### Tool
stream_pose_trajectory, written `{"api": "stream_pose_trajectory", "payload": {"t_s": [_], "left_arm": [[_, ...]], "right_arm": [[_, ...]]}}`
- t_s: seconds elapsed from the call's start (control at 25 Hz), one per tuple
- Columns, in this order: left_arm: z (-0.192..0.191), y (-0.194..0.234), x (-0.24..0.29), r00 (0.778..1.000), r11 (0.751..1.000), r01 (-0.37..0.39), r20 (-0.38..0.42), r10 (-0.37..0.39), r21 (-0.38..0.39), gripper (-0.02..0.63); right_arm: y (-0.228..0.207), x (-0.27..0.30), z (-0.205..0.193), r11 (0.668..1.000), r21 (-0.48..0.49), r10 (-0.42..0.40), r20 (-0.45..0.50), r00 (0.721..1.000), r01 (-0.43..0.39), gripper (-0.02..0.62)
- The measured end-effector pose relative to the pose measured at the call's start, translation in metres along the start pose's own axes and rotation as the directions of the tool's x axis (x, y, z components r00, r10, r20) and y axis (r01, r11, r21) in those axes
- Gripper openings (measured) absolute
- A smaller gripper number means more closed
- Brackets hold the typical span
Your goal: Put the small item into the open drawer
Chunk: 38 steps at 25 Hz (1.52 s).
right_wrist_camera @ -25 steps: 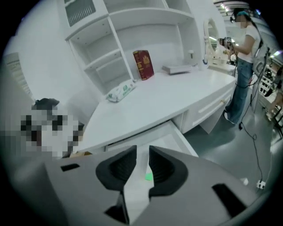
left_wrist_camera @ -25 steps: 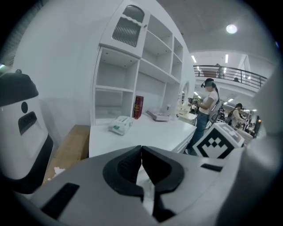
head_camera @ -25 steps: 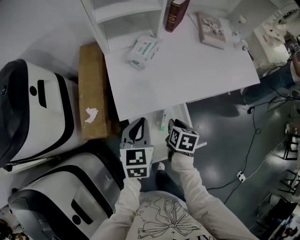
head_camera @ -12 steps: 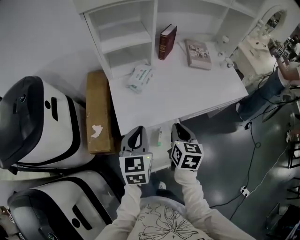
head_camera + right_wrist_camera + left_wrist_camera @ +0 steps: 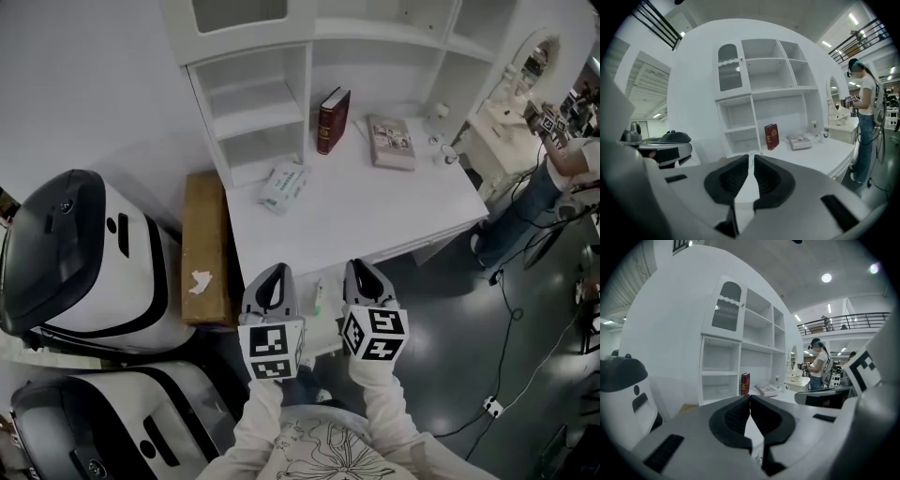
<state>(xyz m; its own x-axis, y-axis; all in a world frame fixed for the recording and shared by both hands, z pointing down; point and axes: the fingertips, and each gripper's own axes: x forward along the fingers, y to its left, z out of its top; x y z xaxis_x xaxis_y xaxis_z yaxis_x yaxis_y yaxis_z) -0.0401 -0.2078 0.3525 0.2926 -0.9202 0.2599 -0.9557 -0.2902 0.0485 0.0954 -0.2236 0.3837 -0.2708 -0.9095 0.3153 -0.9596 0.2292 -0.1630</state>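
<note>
The white desk (image 5: pixel 375 211) has an open drawer (image 5: pixel 326 323) under its front edge. A small white-and-green item (image 5: pixel 317 296) lies in that drawer, between my two grippers. My left gripper (image 5: pixel 273 269) hovers just left of the item, its jaws together and empty (image 5: pixel 750 397). My right gripper (image 5: pixel 360 265) hovers just right of it, also shut with nothing between the pads (image 5: pixel 751 157). Both point toward the desk's shelves.
On the desk lie a wipes packet (image 5: pixel 284 185), an upright dark red book (image 5: pixel 333 120) and a flat book (image 5: pixel 391 142). A brown box (image 5: pixel 205 248) stands left of the desk, beside two white-and-black machines (image 5: pixel 84 262). A person (image 5: pixel 562 178) stands at the far right.
The head view has lifted, so more of the shelves shows. Both grippers now sit level, side by side over the drawer. The small item has stayed in the drawer.
</note>
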Motion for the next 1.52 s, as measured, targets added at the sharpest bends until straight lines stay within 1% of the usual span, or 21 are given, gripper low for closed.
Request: {"api": "stream_pose_trajectory", "payload": {"t_s": [0.32, 0.64, 0.92, 1.52], "left_arm": [[0.023, -0.002, -0.013, 0.999, 1.0, -0.011, 0.048, 0.01, 0.014, 0.006], [0.032, 0.001, -0.024, 0.997, 1.0, -0.02, 0.076, 0.018, 0.024, 0.005], [0.033, 0.001, -0.028, 0.996, 0.999, -0.024, 0.081, 0.022, 0.023, 0.005], [0.037, 0.004, -0.027, 0.996, 0.999, -0.027, 0.083, 0.024, 0.028, 0.005]], "right_arm": [[0.01, -0.015, 0.026, 0.999, -0.027, 0.025, 0.074, 0.997, -0.023, 0.035], [0.021, -0.022, 0.036, 0.999, -0.044, 0.038, 0.112, 0.993, -0.033, 0.034], [0.025, -0.025, 0.039, 0.998, -0.05, 0.049, 0.12, 0.992, -0.043, 0.031], [0.021, -0.023, 0.039, 0.998, -0.054, 0.041, 0.114, 0.993, -0.035, 0.028]]}}
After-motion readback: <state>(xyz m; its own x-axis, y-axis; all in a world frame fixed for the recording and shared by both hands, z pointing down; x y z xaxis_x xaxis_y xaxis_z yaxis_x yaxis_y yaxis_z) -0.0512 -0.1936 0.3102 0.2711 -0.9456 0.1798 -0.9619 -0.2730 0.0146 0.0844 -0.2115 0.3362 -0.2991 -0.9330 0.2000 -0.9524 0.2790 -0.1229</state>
